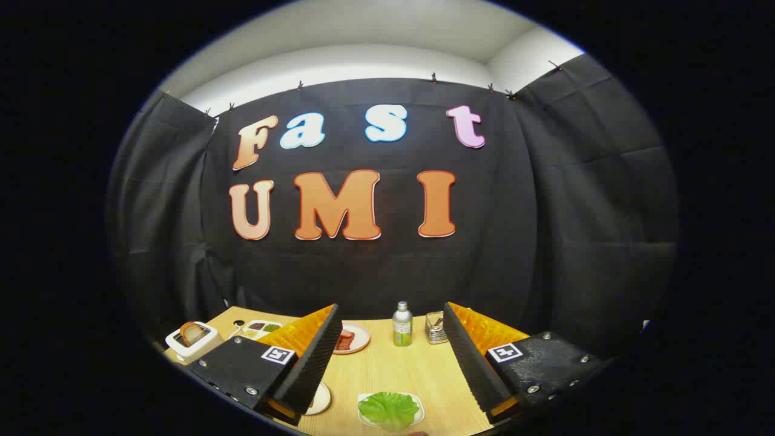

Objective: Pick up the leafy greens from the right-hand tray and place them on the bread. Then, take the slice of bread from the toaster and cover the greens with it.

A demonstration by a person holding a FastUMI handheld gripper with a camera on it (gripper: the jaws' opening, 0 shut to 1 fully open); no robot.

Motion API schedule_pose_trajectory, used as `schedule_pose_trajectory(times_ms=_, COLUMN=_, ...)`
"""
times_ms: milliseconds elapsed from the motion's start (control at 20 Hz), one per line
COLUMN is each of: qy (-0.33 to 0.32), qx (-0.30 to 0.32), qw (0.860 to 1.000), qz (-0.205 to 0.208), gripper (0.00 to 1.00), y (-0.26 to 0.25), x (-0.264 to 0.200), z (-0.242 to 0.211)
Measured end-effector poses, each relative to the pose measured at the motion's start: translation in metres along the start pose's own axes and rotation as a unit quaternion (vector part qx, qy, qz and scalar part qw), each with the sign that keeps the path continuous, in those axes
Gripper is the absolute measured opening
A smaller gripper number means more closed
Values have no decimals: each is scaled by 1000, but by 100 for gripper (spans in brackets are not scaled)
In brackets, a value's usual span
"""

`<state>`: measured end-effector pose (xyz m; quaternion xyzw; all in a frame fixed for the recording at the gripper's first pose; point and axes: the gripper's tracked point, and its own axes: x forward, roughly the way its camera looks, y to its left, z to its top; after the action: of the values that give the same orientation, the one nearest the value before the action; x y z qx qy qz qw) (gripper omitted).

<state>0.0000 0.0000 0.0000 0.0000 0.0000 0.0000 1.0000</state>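
Note:
A green leaf of lettuce point(389, 409) lies on a small white tray point(416, 418) on the wooden table, low between my two fingers and well below them. My gripper point(390, 321) is open, with nothing between the fingers. A white toaster point(194, 342) with a brown bread slice point(192, 332) standing up in its slot sits at the table's far left, beyond the left finger. A white plate point(322, 399) pokes out from under the left finger; what lies on it is hidden.
A pink plate with red meat slices point(350, 339) sits just right of the left fingertip. A small green-labelled bottle point(402, 325) and a clear glass holder point(434, 327) stand at the table's far edge. A white divided dish of condiments point(259, 329) lies near the toaster.

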Motion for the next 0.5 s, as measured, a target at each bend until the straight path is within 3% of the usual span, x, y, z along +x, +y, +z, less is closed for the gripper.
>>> schedule_pose_trajectory(times_ms=500, qy=38, qx=2, qw=999, qz=19, gripper=100, y=32, x=-4, z=-11)
